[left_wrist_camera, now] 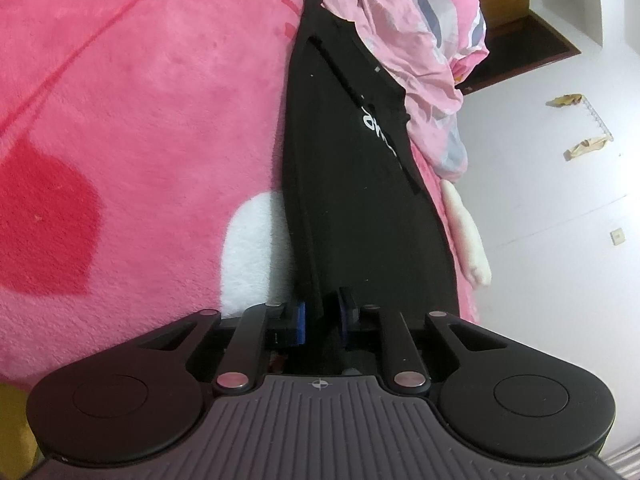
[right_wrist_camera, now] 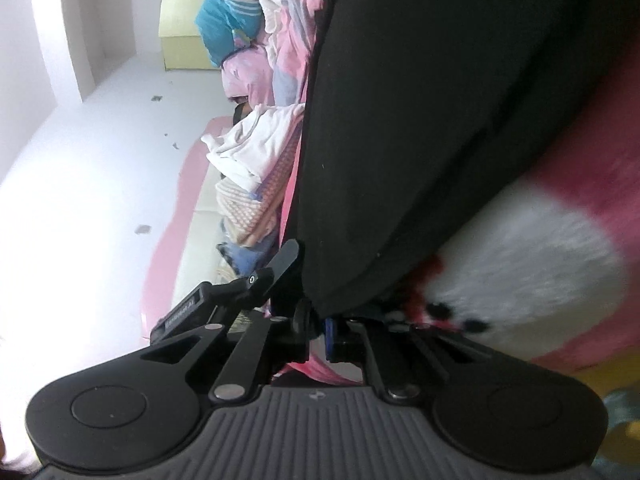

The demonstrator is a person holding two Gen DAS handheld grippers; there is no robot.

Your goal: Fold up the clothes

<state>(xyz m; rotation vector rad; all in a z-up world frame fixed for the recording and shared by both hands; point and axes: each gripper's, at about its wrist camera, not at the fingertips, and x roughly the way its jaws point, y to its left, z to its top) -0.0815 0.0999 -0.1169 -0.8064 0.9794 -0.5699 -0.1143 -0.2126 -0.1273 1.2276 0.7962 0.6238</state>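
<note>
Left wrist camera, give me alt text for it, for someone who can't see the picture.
The left gripper has the edge of a black garment with white lettering between its blue-padded jaws. The garment stretches away across a fluffy pink blanket with a red heart. A crumpled pink patterned quilt lies along its right side, with pale floor beyond.

Black tongs [left_wrist_camera: 322, 320], blue pads, ribbed grey housing, silver pivot pins

White script is showing on the black garment [left_wrist_camera: 360, 152], too curled to read. Small lettering is sitting on a black mount [right_wrist_camera: 182, 310], blurred beyond reading.
</note>
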